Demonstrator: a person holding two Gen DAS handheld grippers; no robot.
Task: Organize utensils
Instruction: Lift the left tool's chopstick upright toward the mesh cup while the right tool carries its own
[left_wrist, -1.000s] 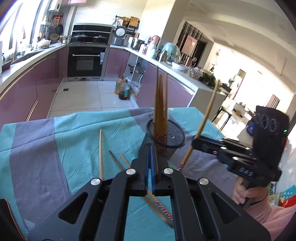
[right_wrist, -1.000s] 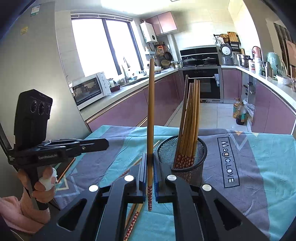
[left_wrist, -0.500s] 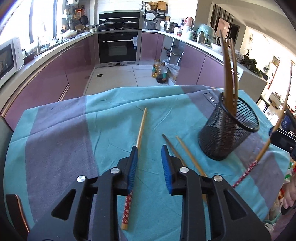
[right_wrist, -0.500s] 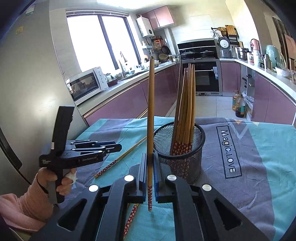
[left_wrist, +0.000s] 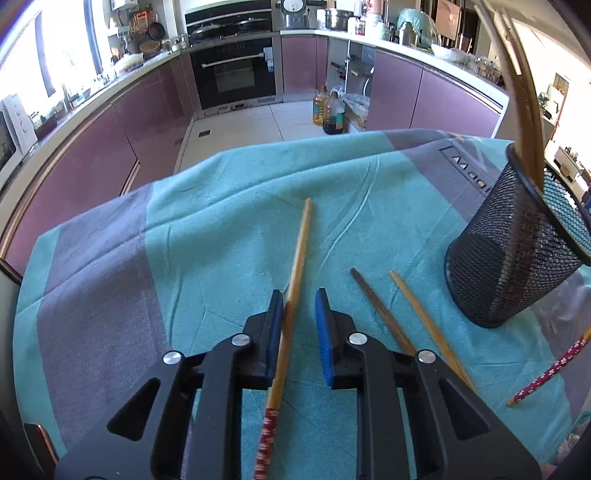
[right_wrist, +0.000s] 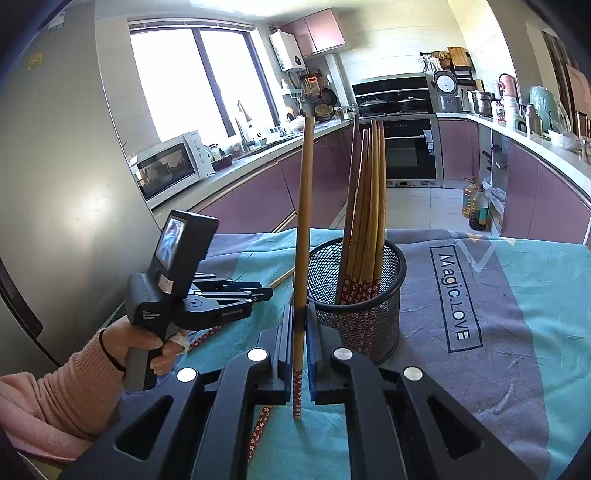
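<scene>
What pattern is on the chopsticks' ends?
Red with small white flowers, clearest on the chopsticks in the right wrist view.

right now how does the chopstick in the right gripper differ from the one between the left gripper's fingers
The chopstick in the right gripper, call it the held chopstick, stands upright beside the mesh holder; the loose chopstick lies flat on the tablecloth.

The held chopstick is clamped between shut jaws; the loose chopstick lies between the open fingers of the left gripper, against the left one, not gripped.

Both are wooden with a red patterned end.
</scene>
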